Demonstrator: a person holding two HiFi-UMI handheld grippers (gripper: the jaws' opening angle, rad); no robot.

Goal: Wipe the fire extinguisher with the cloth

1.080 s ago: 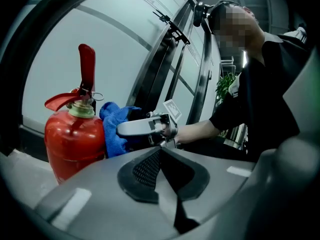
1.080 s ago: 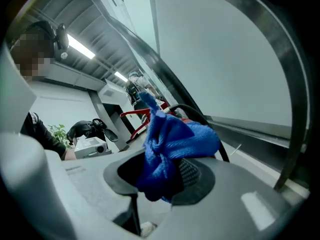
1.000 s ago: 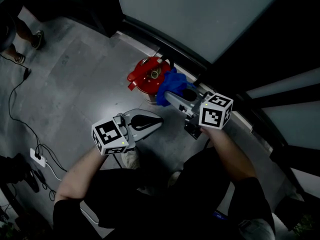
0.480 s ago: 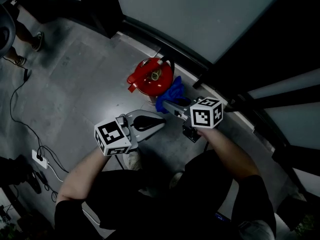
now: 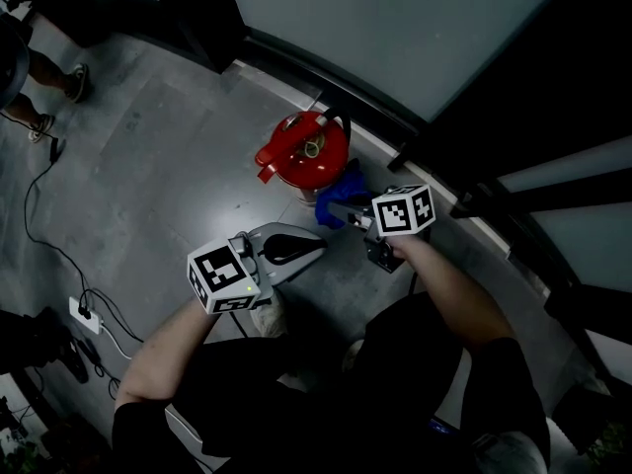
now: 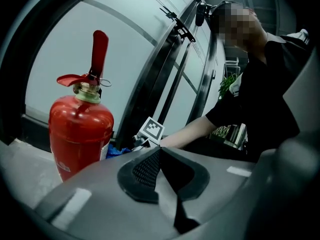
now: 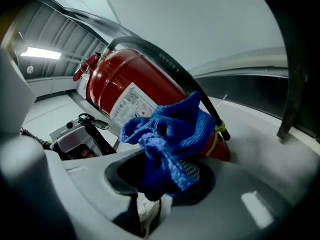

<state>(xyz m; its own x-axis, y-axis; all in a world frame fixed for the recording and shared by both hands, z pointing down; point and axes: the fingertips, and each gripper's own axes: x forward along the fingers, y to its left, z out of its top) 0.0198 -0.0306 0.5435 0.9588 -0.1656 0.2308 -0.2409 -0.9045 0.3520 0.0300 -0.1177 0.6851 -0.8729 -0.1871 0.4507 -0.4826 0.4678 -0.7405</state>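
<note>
On grey concrete floor [image 5: 178,166], beside dark window frame [image 5: 296,62]: red metal fire extinguisher [image 5: 308,154] stands upright, long axis vertical, black hose [image 7: 165,60] down its side. My right claw [image 5: 336,208] clamps bunched blue microfibre cloth [image 5: 346,197]. Cloth sits low at cylinder's flank, contact itself unclear. Extinguisher lies just ahead and left of right claw. My left claw [image 5: 314,249] is closed on nothing, near base, apart from it. Right claw nearer, so wipe falls to it. Stroke should run along upright wall, I judge.
</note>
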